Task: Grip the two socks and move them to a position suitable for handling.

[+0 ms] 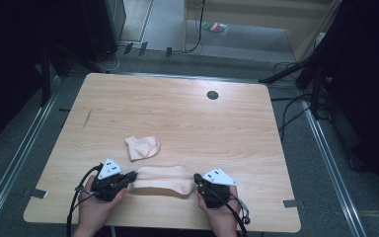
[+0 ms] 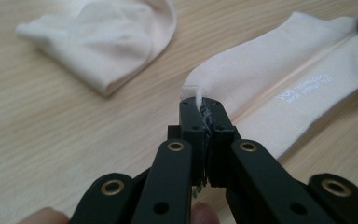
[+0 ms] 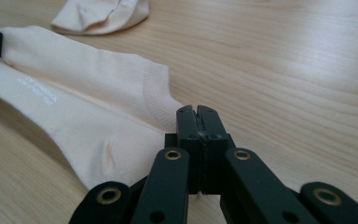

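A pale peach sock (image 1: 162, 178) lies stretched out near the table's front edge, between my two grippers. My left gripper (image 1: 132, 175) is shut on one end of it; a bit of fabric pokes up between the jaws (image 2: 200, 105). My right gripper (image 1: 197, 177) is shut at the sock's other end, and the sock's edge (image 3: 121, 116) runs into its jaws (image 3: 198, 114). White printed lettering (image 2: 305, 88) shows on the sock. A second sock (image 1: 142, 147) of the same colour lies folded just behind it, apart from both grippers.
The wooden table (image 1: 177, 113) has a dark round grommet (image 1: 212, 95) near its far edge and a short dark mark (image 1: 87, 117) at the left. Cables and dark stands sit on the floor around the table. A hand holds each gripper at the front edge.
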Available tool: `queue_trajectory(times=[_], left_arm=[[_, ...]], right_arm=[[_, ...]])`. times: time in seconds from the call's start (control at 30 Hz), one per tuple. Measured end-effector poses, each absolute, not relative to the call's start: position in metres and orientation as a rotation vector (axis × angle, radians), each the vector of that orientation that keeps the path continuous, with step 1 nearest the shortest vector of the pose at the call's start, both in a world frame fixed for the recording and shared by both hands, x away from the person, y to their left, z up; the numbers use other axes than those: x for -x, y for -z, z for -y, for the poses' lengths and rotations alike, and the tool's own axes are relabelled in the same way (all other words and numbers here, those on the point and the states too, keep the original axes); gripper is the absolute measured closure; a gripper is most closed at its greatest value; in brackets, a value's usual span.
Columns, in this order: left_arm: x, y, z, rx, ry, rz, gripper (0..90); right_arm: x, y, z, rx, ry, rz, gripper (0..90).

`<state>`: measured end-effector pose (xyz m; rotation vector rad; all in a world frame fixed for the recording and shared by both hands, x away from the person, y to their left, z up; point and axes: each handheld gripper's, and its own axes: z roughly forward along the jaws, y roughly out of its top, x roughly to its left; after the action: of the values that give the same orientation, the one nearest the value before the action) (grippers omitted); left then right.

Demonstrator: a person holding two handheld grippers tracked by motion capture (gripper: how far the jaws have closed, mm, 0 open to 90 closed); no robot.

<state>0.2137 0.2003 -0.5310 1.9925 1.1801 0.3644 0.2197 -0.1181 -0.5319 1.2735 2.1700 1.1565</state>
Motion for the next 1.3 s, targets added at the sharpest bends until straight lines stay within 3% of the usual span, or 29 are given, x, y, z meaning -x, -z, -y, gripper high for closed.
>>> queue_trajectory(times=[0.2, 0.23, 0.3, 0.43, 0.63, 0.87, 1.1, 1.2, 1.27, 1.3], left_arm=[[-0.214, 0.54, -0.195, -2.044, -0.327, -1.171, 88.2], [-0.214, 0.542, -0.194, -2.039, -0.328, -1.175, 83.5], [-0.215, 0.541, -0.193, -1.994, -0.348, -1.208, 50.4], [-0.219, 0.537, -0.198, -1.919, -0.368, -1.224, 44.9], [-0.249, 0.525, -0.199, -1.839, -0.473, -1.289, 45.2], [-0.292, 0.537, -0.179, -1.951, -0.543, -1.357, 39.8], [-0.299, 0.547, -0.175, -1.984, -0.616, -1.392, 37.8], [-0.3, 0.547, -0.177, -1.969, -0.635, -1.399, 46.1], [-0.301, 0.547, -0.177, -1.96, -0.647, -1.391, 67.2], [-0.301, 0.548, -0.178, -1.96, -0.658, -1.386, 67.2]], right_arm=[[-0.223, 0.538, 0.114, -1.273, -1.163, -2.212, 88.8], [-0.223, 0.539, 0.115, -1.274, -1.175, -2.23, 84.2], [-0.223, 0.538, 0.119, -1.263, -1.232, -2.206, 58.4], [-0.225, 0.533, 0.126, -1.282, -1.286, -2.165, 53.4], [-0.23, 0.532, 0.13, -1.323, -1.296, -2.138, 51.6], [-0.231, 0.534, 0.127, -1.313, -1.289, -2.143, 51.5], [-0.232, 0.534, 0.127, -1.321, -1.29, -2.136, 51.6], [-0.233, 0.535, 0.126, -1.314, -1.283, -2.139, 51.6], [-0.234, 0.536, 0.123, -1.32, -1.281, -2.138, 51.6], [-0.235, 0.536, 0.122, -1.314, -1.278, -2.142, 51.6]])
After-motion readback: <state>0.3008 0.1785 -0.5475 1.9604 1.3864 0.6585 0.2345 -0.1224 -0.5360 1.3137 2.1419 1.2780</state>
